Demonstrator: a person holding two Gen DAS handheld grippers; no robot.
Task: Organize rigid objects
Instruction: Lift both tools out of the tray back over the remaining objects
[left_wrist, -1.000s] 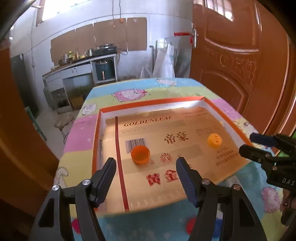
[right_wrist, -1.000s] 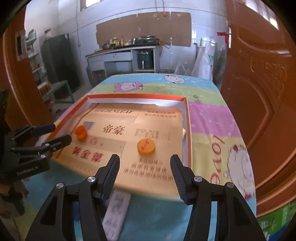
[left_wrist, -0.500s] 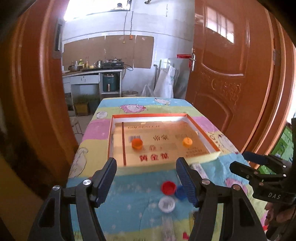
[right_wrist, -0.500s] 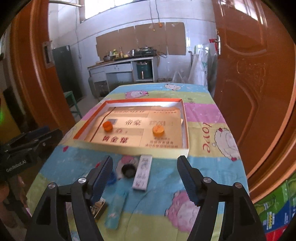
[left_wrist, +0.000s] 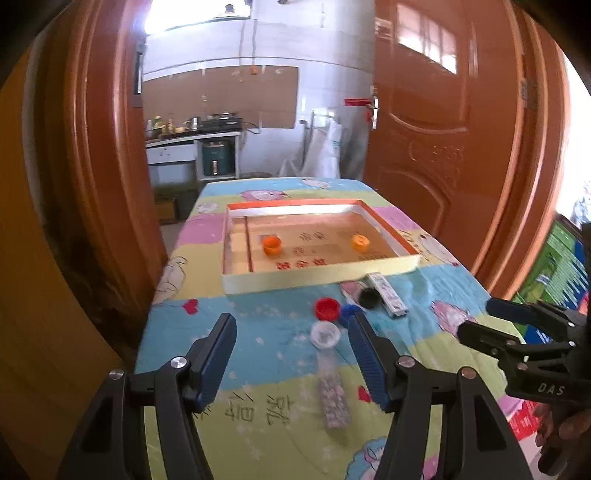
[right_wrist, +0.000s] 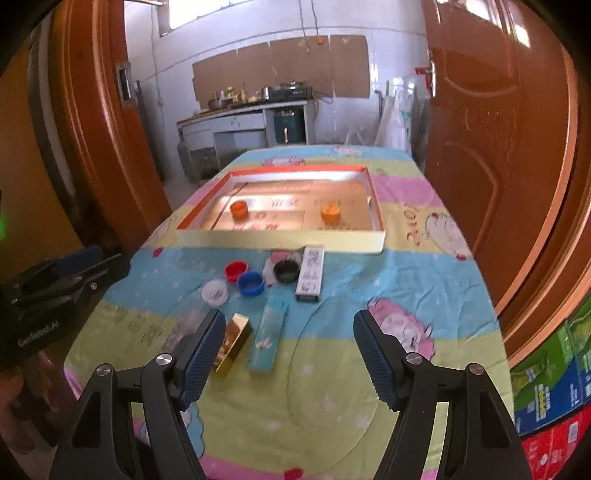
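Observation:
A shallow orange-rimmed tray (left_wrist: 317, 277) (right_wrist: 280, 240) lies on the table with two orange caps (left_wrist: 272, 244) (left_wrist: 360, 242) inside. In front of it lie a red cap (right_wrist: 235, 270), a blue cap (right_wrist: 250, 283), a white cap (right_wrist: 215, 291), a black cap (right_wrist: 286, 271), a white box (right_wrist: 311, 273), a teal box (right_wrist: 269, 338), a gold box (right_wrist: 234, 341) and a patterned box (left_wrist: 332, 391). My left gripper (left_wrist: 291, 318) hovers over the near table, jaws closing with nothing between them. My right gripper (right_wrist: 289, 315) stands open and empty above the near edge.
A cartoon-print cloth (right_wrist: 406, 280) covers the table. Brown doors (left_wrist: 443, 147) flank the table on both sides. A kitchen counter (right_wrist: 243, 110) stands behind. Coloured cartons (right_wrist: 554, 387) sit on the floor at the right.
Both grippers have pulled back from the tray toward the near table edge and risen a little. The caps and boxes in front of the tray have come into view. The right jaws stand wider.

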